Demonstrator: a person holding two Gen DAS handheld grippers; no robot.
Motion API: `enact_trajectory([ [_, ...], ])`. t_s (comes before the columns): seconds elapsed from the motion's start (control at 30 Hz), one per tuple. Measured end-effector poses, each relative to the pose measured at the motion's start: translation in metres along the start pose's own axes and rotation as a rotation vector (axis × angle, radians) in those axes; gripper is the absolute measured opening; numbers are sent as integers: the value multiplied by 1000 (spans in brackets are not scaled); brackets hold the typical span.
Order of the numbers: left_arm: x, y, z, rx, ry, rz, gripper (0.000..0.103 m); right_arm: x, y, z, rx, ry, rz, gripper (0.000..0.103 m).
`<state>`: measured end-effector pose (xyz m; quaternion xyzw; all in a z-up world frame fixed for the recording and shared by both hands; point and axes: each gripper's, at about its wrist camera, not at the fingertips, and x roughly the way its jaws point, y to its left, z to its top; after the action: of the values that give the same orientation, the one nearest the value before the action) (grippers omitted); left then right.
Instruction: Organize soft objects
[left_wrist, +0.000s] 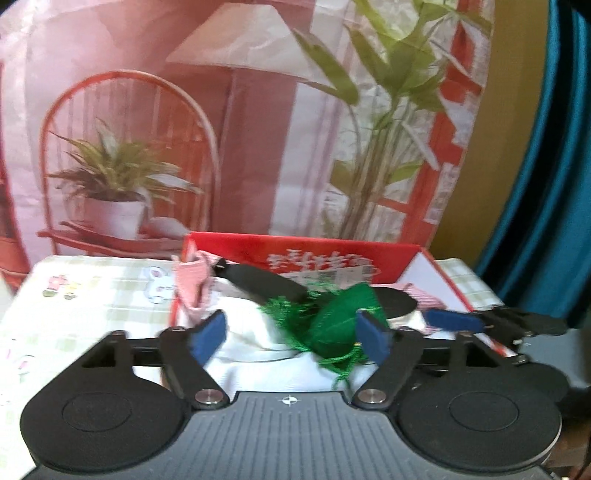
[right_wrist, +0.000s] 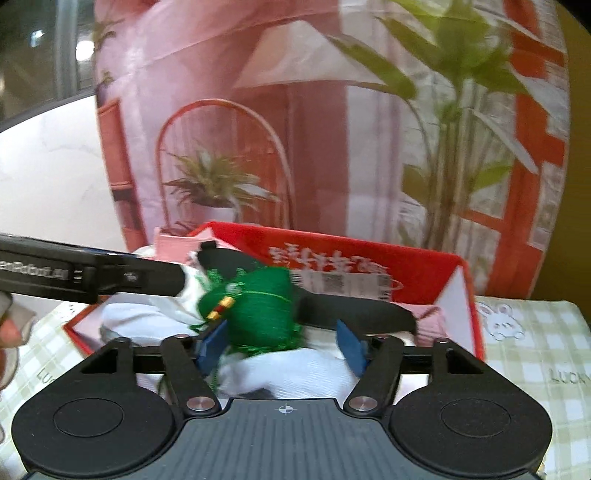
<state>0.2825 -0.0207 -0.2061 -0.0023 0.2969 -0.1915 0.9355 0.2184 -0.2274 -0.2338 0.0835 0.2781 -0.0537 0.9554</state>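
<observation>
A red open box (left_wrist: 332, 245) (right_wrist: 369, 254) stands on the checked tablecloth and holds soft things: white cloth (left_wrist: 255, 332) (right_wrist: 295, 369), a black soft piece (left_wrist: 266, 282) (right_wrist: 354, 310), pink striped cloth (left_wrist: 192, 284) and a green tasselled pouch (left_wrist: 332, 321) (right_wrist: 258, 314). My left gripper (left_wrist: 295, 338) is open over the box, the green pouch lying between its pads near the right one. My right gripper (right_wrist: 282, 345) is open, the pouch resting against its left pad (right_wrist: 210, 347). The right gripper's blue fingers (left_wrist: 450, 319) show at the right of the left wrist view.
The table (left_wrist: 92, 295) (right_wrist: 535, 332) carries a green-and-white checked cloth with rabbit prints. A printed pink backdrop (left_wrist: 221, 110) with plants and a lamp hangs behind it. A teal curtain (left_wrist: 554, 184) is at the right. The left gripper's body (right_wrist: 74, 275) crosses the right wrist view.
</observation>
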Motion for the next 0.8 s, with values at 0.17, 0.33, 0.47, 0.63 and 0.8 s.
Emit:
enact_trajectory([
  [0.17,-11,-3,2,40,-26,91,102,-9,-8,-1,12,-8,-61,96],
  [0.33,-16,-2,3,53,-8,144,103,-19,-14,0,20,-9,-92,103],
  [0.47,-26,-4,2,76,-31,197,103,-31,-17,2,44,-32,-115,103],
  [0.63,-43,-8,3,73,-39,230,103,-48,-17,10,45,-59,-148,103],
  [0.8,-63,-14,5,85,-57,303,103,-69,-13,18,47,-82,-175,103],
])
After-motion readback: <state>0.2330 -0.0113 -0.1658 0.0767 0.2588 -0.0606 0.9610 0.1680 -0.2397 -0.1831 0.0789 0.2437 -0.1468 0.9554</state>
